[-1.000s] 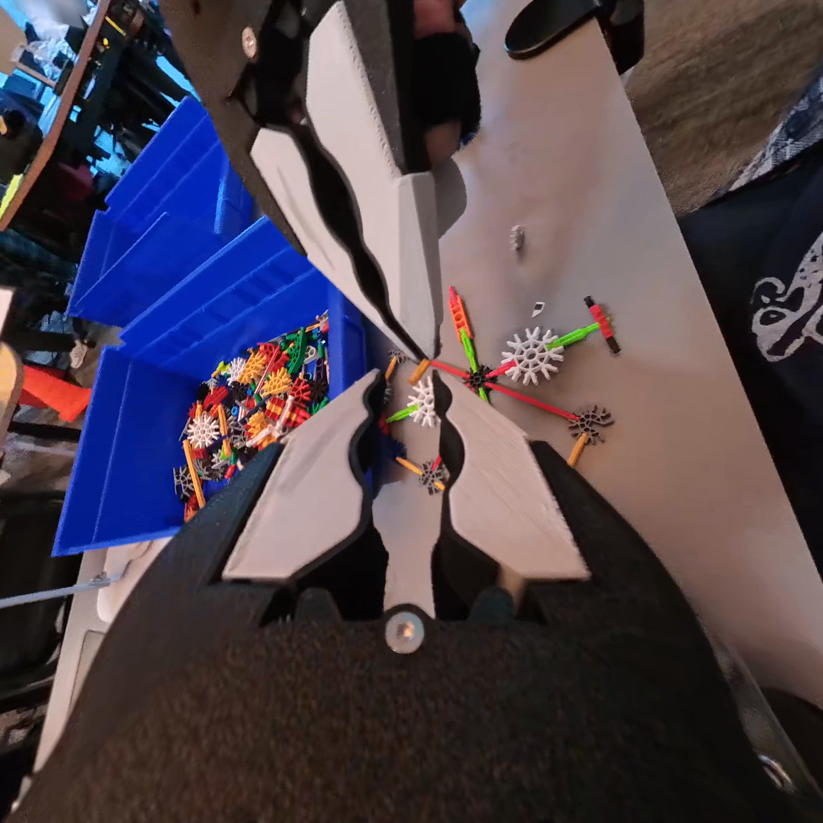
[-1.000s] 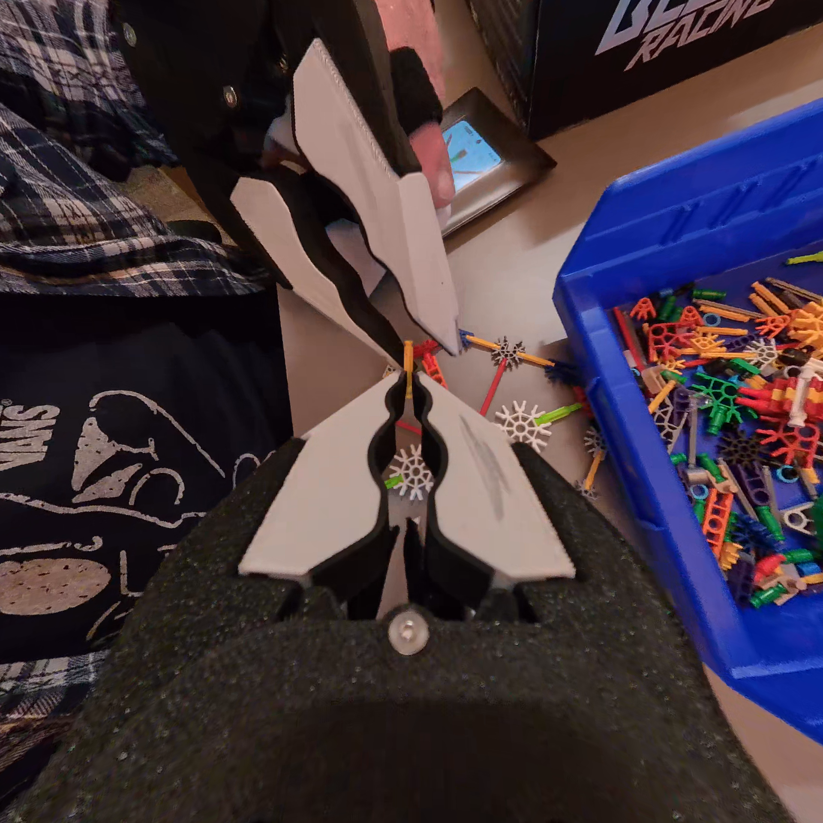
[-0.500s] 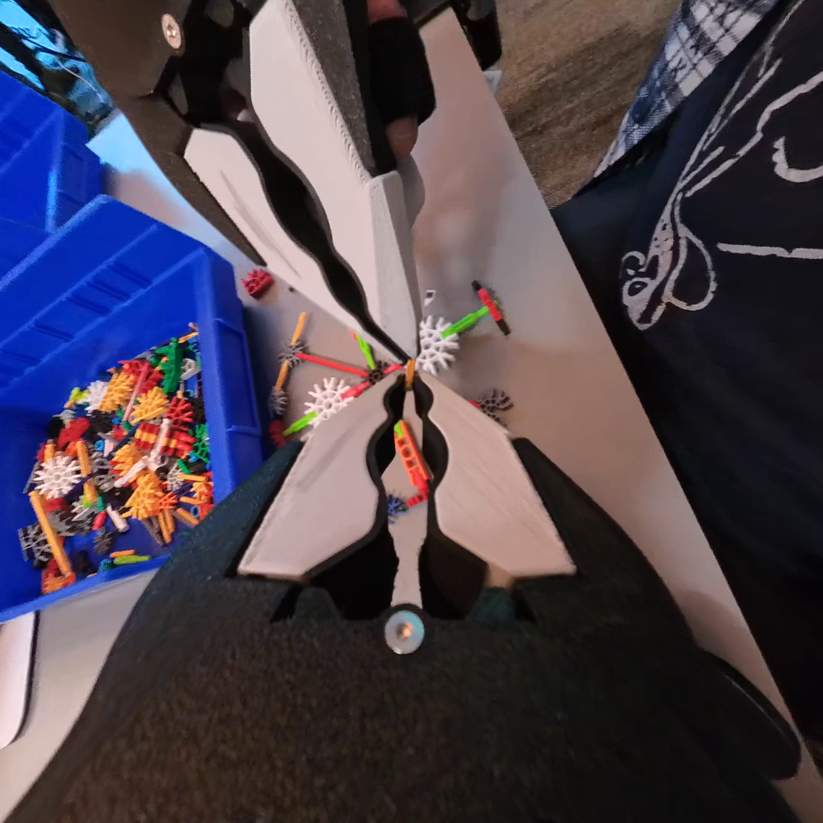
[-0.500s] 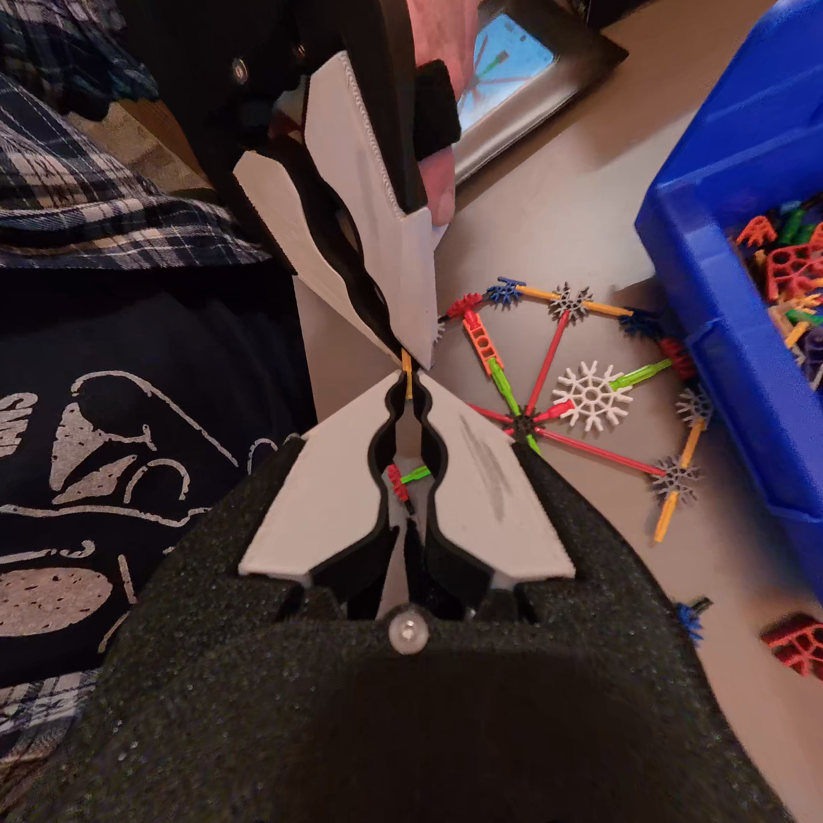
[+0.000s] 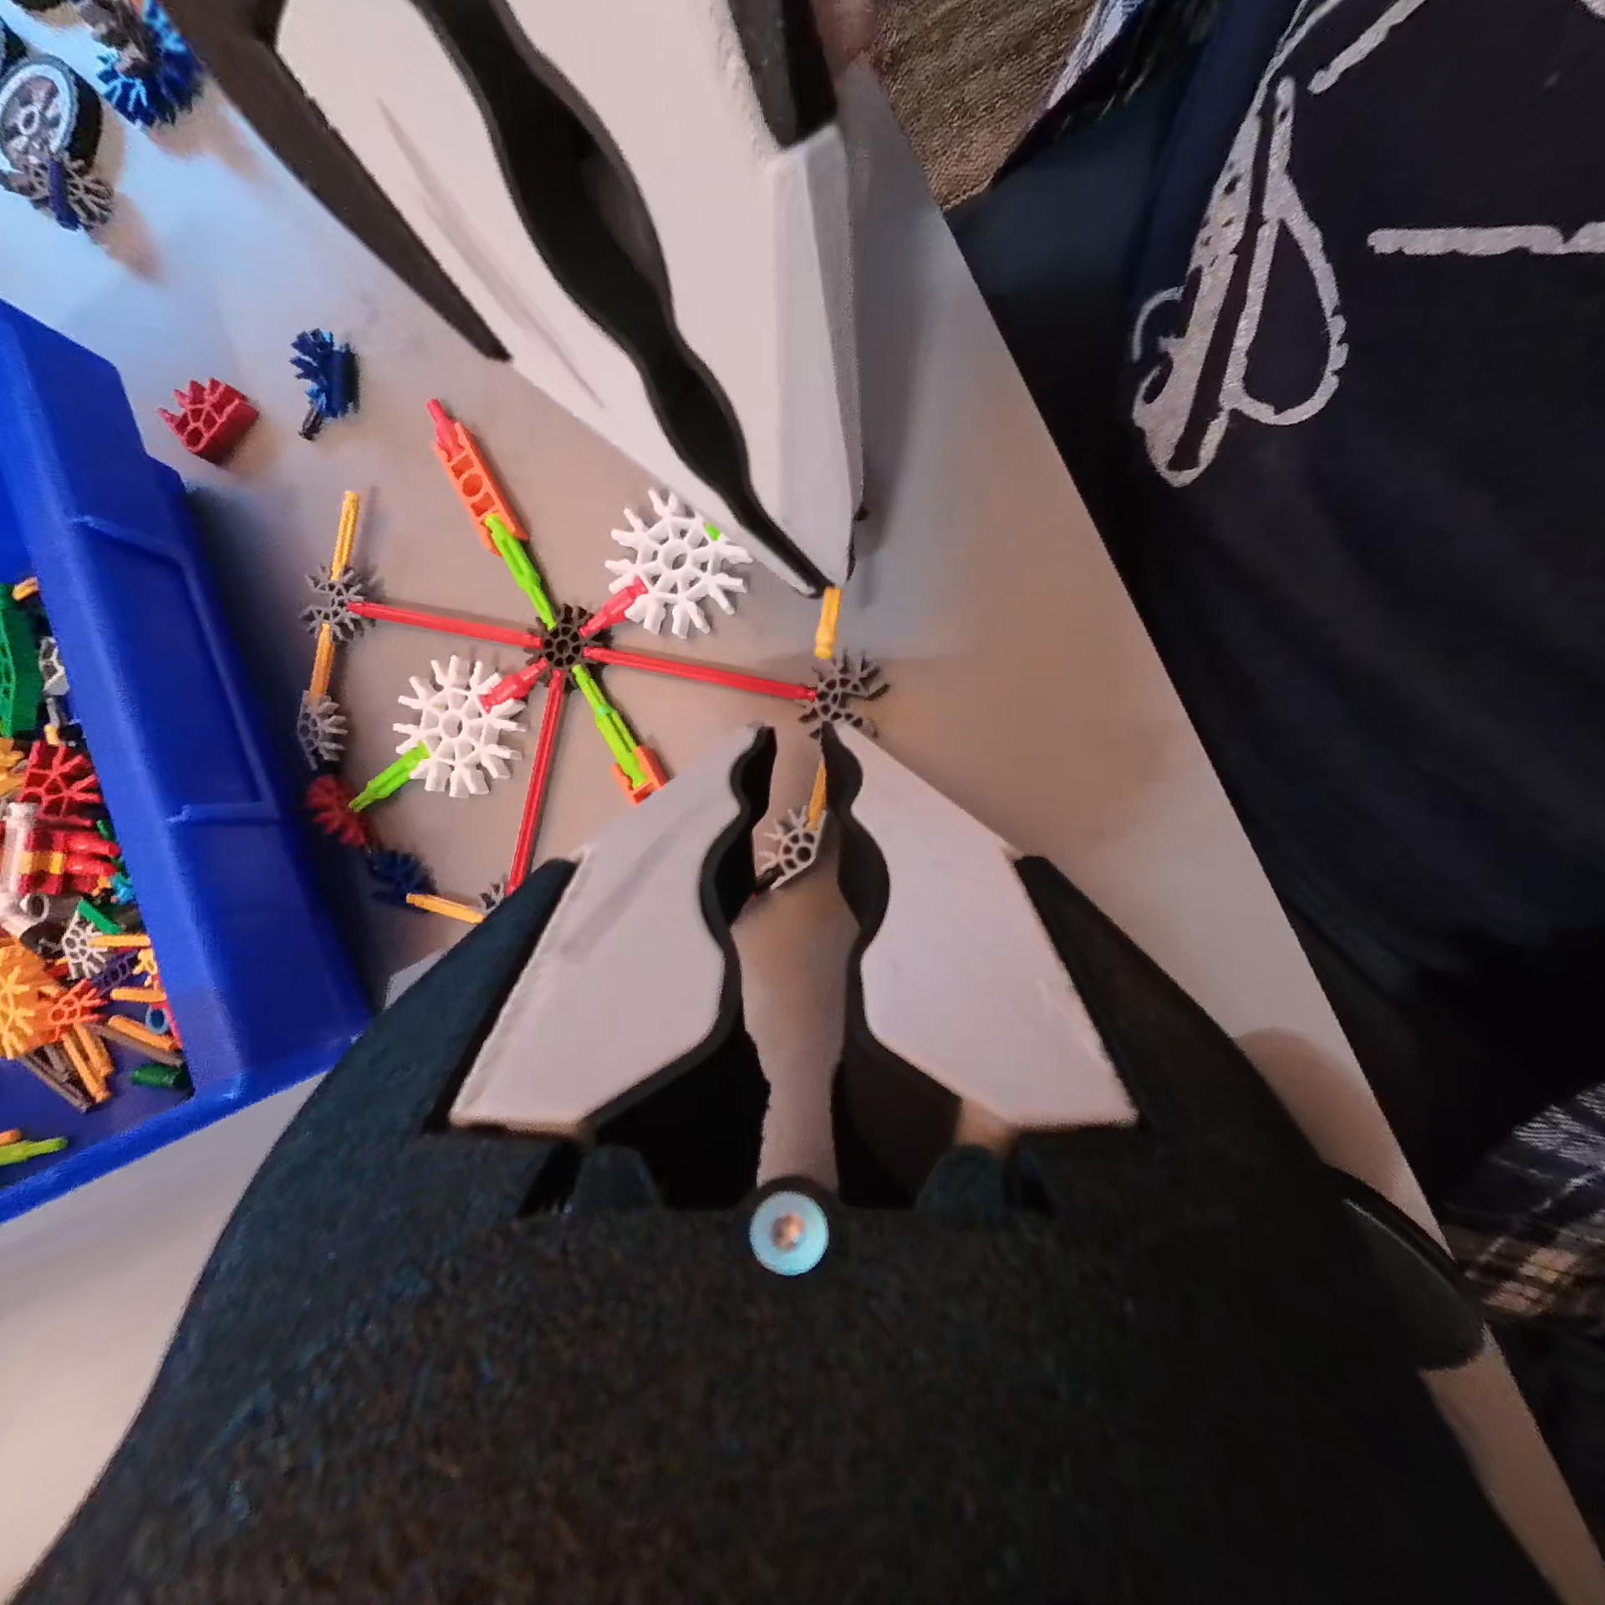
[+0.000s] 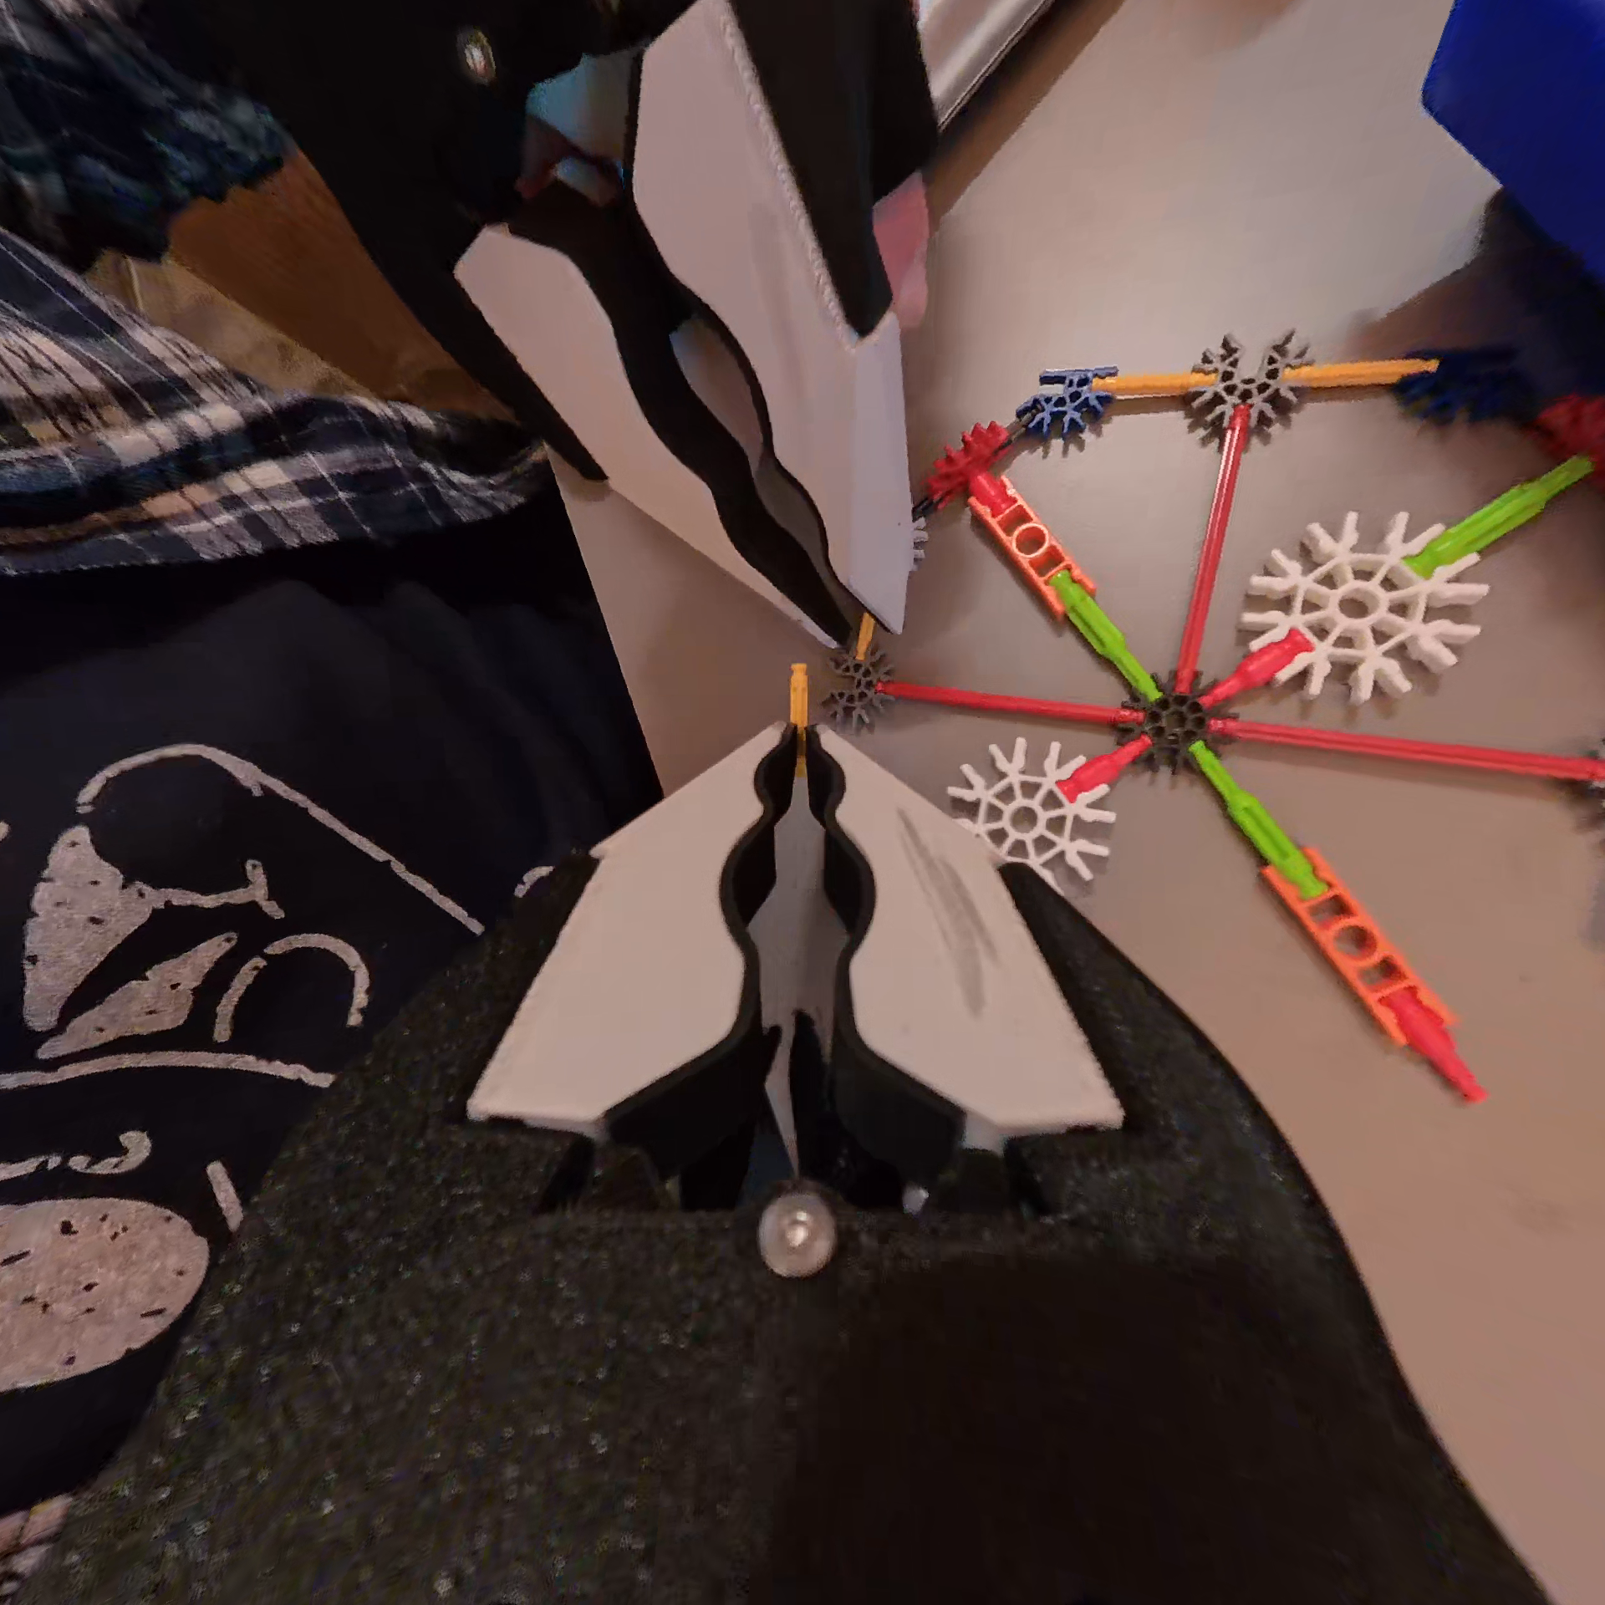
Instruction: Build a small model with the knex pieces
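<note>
A flat spoked assembly lies on the grey table [image 5: 999, 695]: a black hub [image 5: 569, 647] with red and green rods and two white snowflake connectors [image 5: 677, 564]. A dark connector [image 5: 842, 690] ends one red spoke near the table edge. My left gripper [image 5: 795, 736] is narrowly open and straddles a yellow rod [image 5: 816, 786] that runs from that connector to a grey connector [image 5: 795, 847]. My right gripper [image 6: 799, 738] is shut on a short yellow rod [image 6: 797, 695], its end just beside the dark connector [image 6: 855, 682]. The left gripper [image 6: 868, 630] comes in from above.
A blue bin [image 5: 174, 695] of several mixed pieces stands left of the assembly. Loose red [image 5: 208, 417] and blue [image 5: 326, 378] connectors lie beyond it. A person in a dark printed shirt [image 5: 1303, 434] is right at the table edge. Left and right tips are no more than a few centimetres apart. From the left gripper's tips to the black hub [image 5: 569, 647] is close to 6 centimeters. It turns up in the right wrist view [image 6: 1168, 721] as well.
Both grippers have moved toward the table edge, to the dark connector on the assembly's rim. My left jaws have parted slightly. The right still holds its yellow rod.
</note>
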